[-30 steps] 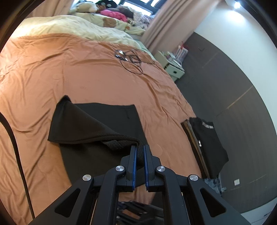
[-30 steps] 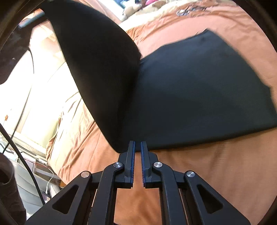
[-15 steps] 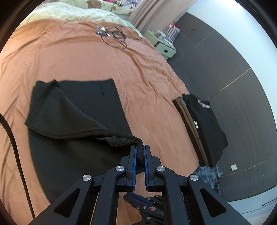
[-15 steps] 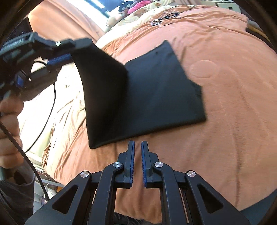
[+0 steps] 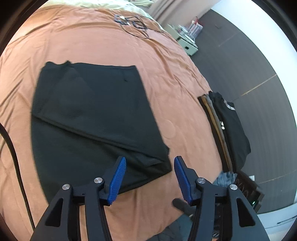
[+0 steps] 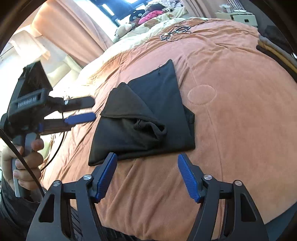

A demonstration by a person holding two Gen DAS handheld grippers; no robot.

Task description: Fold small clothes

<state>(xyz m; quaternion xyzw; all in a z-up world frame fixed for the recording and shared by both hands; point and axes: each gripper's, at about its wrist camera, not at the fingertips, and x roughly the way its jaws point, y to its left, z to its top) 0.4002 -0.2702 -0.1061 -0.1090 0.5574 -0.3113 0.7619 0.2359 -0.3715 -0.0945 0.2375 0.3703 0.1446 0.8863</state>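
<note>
A black garment [image 5: 92,118] lies folded over itself on the orange bedspread [image 5: 92,40]. In the right wrist view the garment [image 6: 148,118] shows a loose folded flap on top, with its waistband bunched near the middle. My left gripper [image 5: 149,166] is open and empty, just above the garment's near right corner. It also shows at the left of the right wrist view [image 6: 81,109], held in a hand. My right gripper [image 6: 146,166] is open and empty, hovering over the bedspread [image 6: 232,115] just in front of the garment's near edge.
A stack of folded clothes [image 5: 228,128] with a black shirt on top lies at the bed's right edge. Black cables [image 5: 133,20] lie on the far part of the bed. Pillows and plush toys [image 6: 141,16] sit at the head. A white nightstand [image 5: 185,42] stands beyond.
My left gripper carried the garment's waistband across, laid it down and opened. My right gripper opened too. The garment now lies folded on the bed.
</note>
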